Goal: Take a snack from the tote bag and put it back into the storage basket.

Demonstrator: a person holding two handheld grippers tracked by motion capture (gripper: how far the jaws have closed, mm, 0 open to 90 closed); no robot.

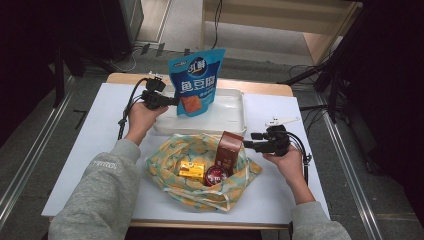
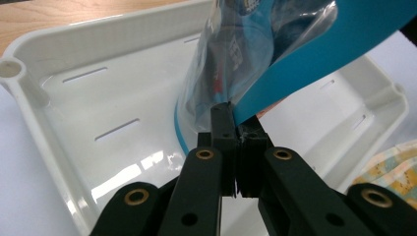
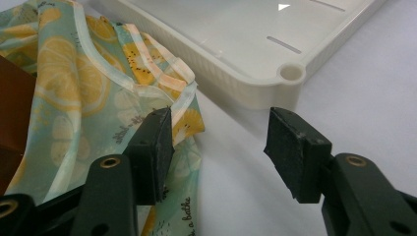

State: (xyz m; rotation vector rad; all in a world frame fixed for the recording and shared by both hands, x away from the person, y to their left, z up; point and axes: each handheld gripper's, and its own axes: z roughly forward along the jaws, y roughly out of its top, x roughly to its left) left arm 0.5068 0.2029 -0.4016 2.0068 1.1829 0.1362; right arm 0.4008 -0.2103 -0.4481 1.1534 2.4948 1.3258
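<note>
A blue snack pouch (image 1: 195, 82) with white lettering stands upright over the white plastic tray (image 1: 231, 120). My left gripper (image 1: 170, 101) is shut on the pouch's lower left edge; in the left gripper view its jaws pinch the blue film (image 2: 290, 73) at their tips (image 2: 238, 129). My right gripper (image 1: 248, 143) is open, level, just right of the lemon-print cloth bag (image 1: 200, 165). In the right gripper view its pads (image 3: 160, 135) stand wide apart over the bag's rim (image 3: 147, 83) and bare table, holding nothing.
Inside the cloth bag are a brown carton (image 1: 229, 148), a yellow box (image 1: 192, 170) and a red round tin (image 1: 216, 175). The tray's corner (image 3: 290, 73) lies just beyond my right gripper. White table (image 1: 100, 135) stretches left and right of the bag.
</note>
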